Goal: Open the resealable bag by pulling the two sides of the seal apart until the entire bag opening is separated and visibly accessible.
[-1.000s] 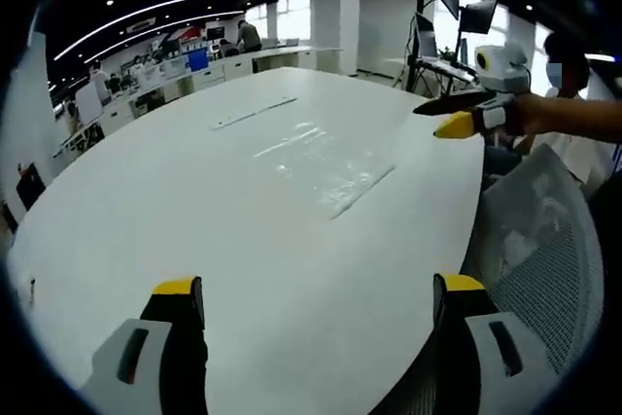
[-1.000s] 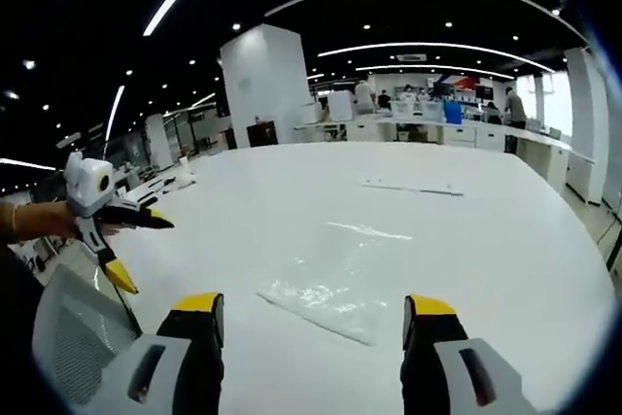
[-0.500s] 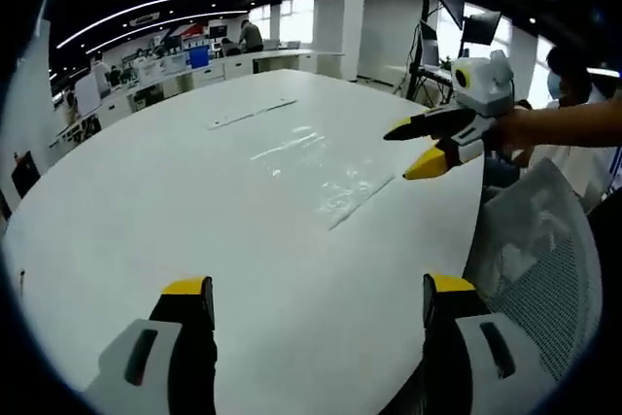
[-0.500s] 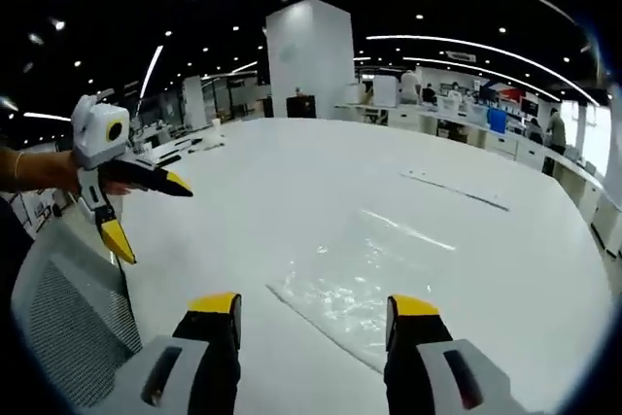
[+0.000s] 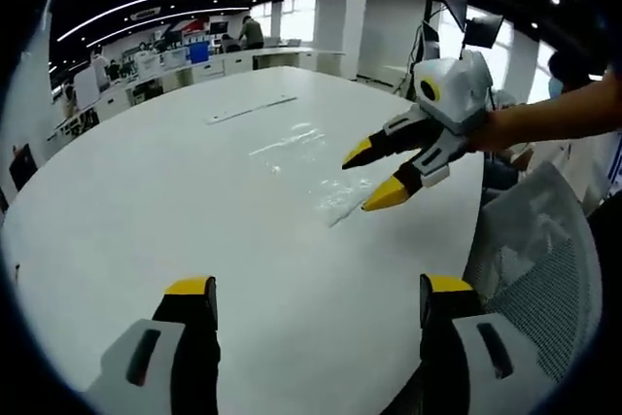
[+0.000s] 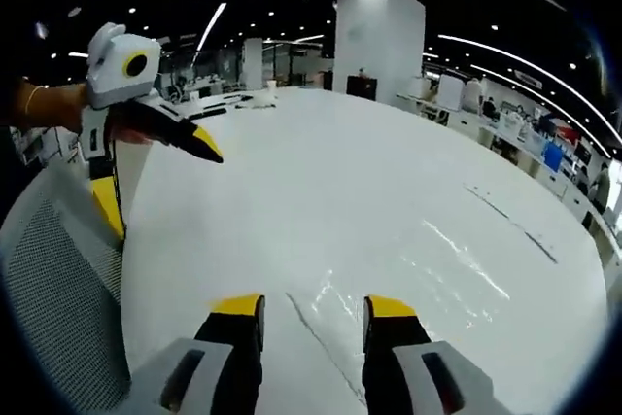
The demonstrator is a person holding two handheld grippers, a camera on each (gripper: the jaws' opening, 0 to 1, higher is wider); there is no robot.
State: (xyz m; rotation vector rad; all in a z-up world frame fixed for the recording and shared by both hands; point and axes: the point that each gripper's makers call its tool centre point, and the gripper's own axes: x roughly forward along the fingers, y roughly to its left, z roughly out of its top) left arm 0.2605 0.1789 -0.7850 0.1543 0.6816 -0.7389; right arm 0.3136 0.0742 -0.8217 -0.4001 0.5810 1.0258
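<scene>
Plastic, thin and fully clear, is how I read the resealable bag (image 5: pixel 321 167): it lies flat on the smooth white oval table (image 5: pixel 146 211), marked mostly by glare, soft wrinkles and a straight seal edge at its near end. From my right gripper view that seal edge (image 6: pixel 326 342) sits just ahead of my yellow-tipped jaws. My right gripper (image 6: pixel 311 313) hovers close over it, jaws moderately apart, gripping nothing; in the left gripper view it (image 5: pixel 374 177) reaches in over the bag. My left gripper (image 5: pixel 311 293) is wide apart, holding nothing, well short of the bag. Grey mesh chair back (image 5: pixel 535 259) stands beside the table's edge
</scene>
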